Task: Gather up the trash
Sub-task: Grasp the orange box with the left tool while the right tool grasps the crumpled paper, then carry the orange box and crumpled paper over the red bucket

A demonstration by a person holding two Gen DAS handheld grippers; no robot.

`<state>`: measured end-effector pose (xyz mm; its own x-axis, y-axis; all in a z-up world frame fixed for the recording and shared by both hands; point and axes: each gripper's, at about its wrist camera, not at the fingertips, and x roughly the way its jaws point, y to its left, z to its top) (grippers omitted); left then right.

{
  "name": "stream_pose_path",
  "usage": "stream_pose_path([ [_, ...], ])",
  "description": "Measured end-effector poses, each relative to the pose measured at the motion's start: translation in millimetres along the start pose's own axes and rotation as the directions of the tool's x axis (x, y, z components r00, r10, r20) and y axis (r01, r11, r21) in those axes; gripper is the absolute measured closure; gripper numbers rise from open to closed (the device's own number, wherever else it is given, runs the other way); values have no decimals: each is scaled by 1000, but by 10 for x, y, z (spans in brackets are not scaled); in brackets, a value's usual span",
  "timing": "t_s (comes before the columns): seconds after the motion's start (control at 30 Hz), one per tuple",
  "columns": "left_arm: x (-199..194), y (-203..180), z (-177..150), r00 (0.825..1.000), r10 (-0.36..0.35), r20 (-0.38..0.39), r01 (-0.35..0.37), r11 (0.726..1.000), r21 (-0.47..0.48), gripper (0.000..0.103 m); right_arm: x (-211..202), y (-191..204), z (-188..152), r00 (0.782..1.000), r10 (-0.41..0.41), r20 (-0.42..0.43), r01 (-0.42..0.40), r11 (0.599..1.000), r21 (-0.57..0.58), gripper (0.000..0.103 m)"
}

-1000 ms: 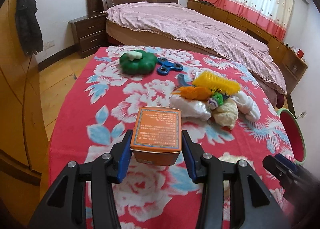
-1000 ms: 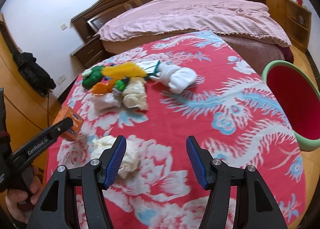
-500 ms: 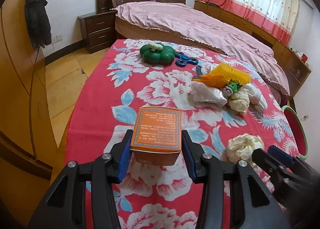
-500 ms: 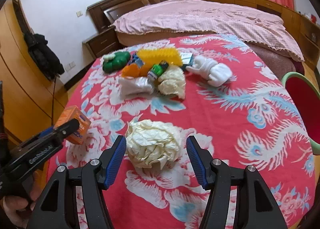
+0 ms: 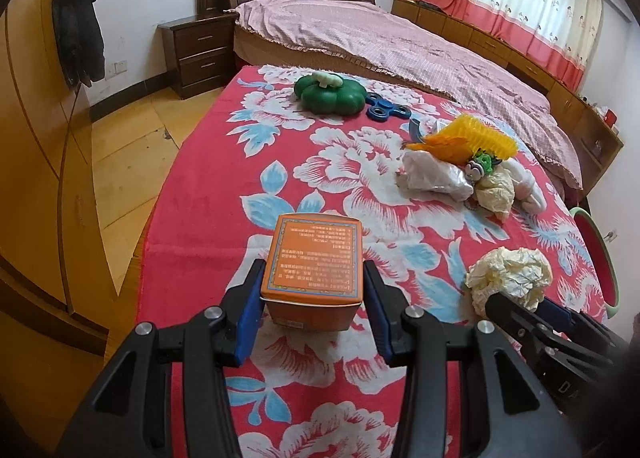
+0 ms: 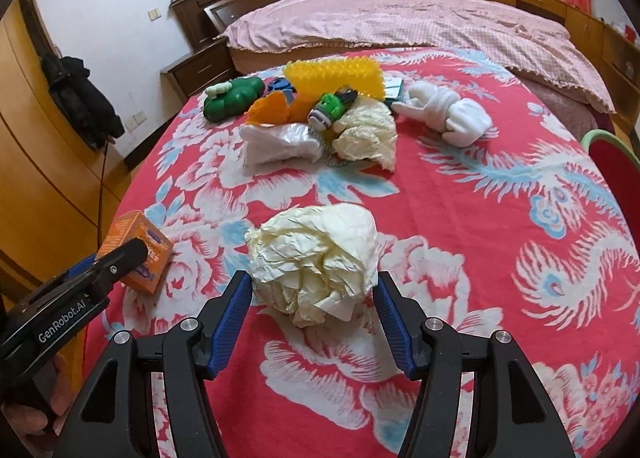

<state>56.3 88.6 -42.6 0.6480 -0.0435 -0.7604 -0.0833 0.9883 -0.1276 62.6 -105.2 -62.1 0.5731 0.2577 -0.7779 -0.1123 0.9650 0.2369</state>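
Note:
My left gripper (image 5: 313,304) is shut on an orange box (image 5: 314,264) and holds it over the near left of the red flowered table (image 5: 208,194); the box also shows in the right wrist view (image 6: 138,252). My right gripper (image 6: 313,312) is open, its jaws on either side of a big crumpled cream paper ball (image 6: 316,258), apart from it. That ball also shows in the left wrist view (image 5: 510,276). A second crumpled paper (image 6: 366,132) and a clear plastic bag (image 6: 280,146) lie in the pile further back.
The pile also holds a yellow spiky brush (image 6: 334,76), orange peel (image 6: 272,108), a small green toy (image 6: 330,110) and white socks (image 6: 448,116). A green pumpkin toy (image 5: 330,94) and blue spinner (image 5: 386,106) lie far back. A red-and-green bin (image 5: 596,254) stands at the right edge.
My right gripper has moved up to the big paper ball, which now sits between its open jaws. My left gripper still holds the box and has drifted back and left.

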Motion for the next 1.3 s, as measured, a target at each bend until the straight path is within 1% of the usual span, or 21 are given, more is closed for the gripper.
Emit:
stream_pose_path([
  [0.03,0,-1,-1,1000,0,0,0,1000,-1,56,7,9,-2,1000,1,0,-1,1000,0,41],
  [0.07,1,6,-5,1000,0,1,0,1000,-1,56,7,17,-5,1000,3,3,-3,1000,-3,47],
  [0.13,1,8,-11,1000,-3,0,3,1000,-1,56,-17,41,-7,1000,13,10,-13,1000,-10,55],
  [0.17,1,9,-14,1000,-3,0,3,1000,0,56,-34,57,-5,1000,8,16,-8,1000,-17,56],
  [0.2,3,8,-20,1000,-4,-1,4,1000,3,56,-54,72,-4,1000,-5,27,6,1000,-26,61],
  [0.27,1,9,-28,1000,-10,0,10,1000,7,56,-90,69,-8,999,-18,43,19,999,-27,62],
  [0.53,-3,-39,-23,1000,-31,3,31,999,18,56,-217,-46,-15,997,-29,71,29,1000,7,63],
  [0.77,-20,-184,-8,999,-45,3,44,998,48,56,-375,-169,20,991,-62,115,60,998,27,63],
  [1.03,-29,-478,50,997,-80,-3,80,992,99,56,-541,-429,63,985,-102,140,91,992,83,63],
  [1.3,-57,-884,142,992,-130,-2,128,977,170,56,-768,-727,86,973,-152,171,128,981,144,63],
])
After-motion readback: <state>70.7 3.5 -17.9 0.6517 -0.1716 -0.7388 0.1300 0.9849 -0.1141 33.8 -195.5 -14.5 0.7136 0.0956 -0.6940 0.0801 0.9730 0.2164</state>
